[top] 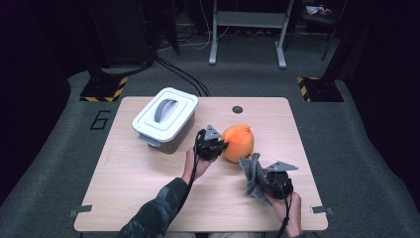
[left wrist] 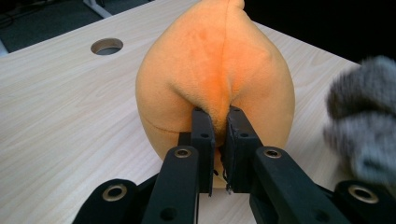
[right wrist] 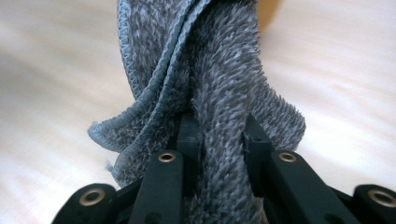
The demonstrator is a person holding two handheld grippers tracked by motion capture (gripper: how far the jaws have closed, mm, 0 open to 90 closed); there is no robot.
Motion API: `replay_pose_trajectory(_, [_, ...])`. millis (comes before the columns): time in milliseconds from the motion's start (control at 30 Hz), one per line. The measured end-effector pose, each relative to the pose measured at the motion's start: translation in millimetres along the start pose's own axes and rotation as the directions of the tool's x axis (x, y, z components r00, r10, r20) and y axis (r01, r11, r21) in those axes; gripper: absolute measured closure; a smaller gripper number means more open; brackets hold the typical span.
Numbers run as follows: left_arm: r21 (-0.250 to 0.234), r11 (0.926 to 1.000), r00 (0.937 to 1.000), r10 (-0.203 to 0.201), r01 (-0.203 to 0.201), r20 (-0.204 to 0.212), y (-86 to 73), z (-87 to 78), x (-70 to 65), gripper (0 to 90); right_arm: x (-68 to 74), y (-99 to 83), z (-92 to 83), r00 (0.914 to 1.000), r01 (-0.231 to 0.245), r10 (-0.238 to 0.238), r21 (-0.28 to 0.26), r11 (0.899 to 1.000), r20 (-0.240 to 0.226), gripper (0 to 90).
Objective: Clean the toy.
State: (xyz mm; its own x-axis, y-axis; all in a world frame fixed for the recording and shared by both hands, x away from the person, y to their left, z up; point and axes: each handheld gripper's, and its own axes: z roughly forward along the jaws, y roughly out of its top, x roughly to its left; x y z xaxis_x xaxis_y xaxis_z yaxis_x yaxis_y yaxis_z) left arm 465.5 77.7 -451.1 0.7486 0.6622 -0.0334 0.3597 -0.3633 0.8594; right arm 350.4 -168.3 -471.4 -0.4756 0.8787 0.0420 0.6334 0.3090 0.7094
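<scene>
The pale wooden counter (top: 148,198) carries everything, with a round cable hole (top: 237,109) near its far edge. At its far left stands the white rectangular plastic bin with a grey handle on its closed lid (top: 165,117). Near the middle sits the orange teardrop-shaped plush toy (top: 238,143), resting on the counter with its pointed tip away from the person. The left gripper (left wrist: 215,128) has its jaws drawn narrow, pinching a fold of the plush fabric along the near seam, so the toy is pinned in place. To the right and nearer the person, the grey fluffy microfibre cloth (top: 251,174) hangs bunched from the right gripper (right wrist: 219,135), whose jaws clamp a thick wad of it; the cloth's stitched hem droops to one side, and the cloth sits just beside the toy without touching it, as far as the high view shows. Judging from this, both pickups are made: toy secured, cloth in hand. What seems left is bringing the cloth onto the plush, whether to wipe or wrap it; the bin remains closed and untouched.
</scene>
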Motion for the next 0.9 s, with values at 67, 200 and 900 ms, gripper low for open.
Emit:
replay_pose_trajectory(67, [0.001, 1.0, 1.0, 0.0, 0.0, -0.003, 0.3, -0.1, 0.4, 83.7, 10.1, -4.4, 3.9, 0.999, 0.02, -0.02, 0.008, 1.0, -0.041, 73.5])
replay_pose_trajectory(200, [0.005, 1.0, 1.0, -0.004, 0.004, 0.001, 1.3, 0.1, -0.3, 83.7, 31.5, -7.0, 11.5, 0.9947, 0.048, -0.045, 0.025, 0.999, -0.092, 73.1])
replay_pose_trajectory(900, [0.01, 0.9999, 1.0, -0.002, 0.002, -0.004, 2.4, 0.2, -1.2, 83.6, 79.2, -8.3, 30.2, 0.9473, 0.227, -0.214, 0.029, 0.973, -0.239, 26.0])
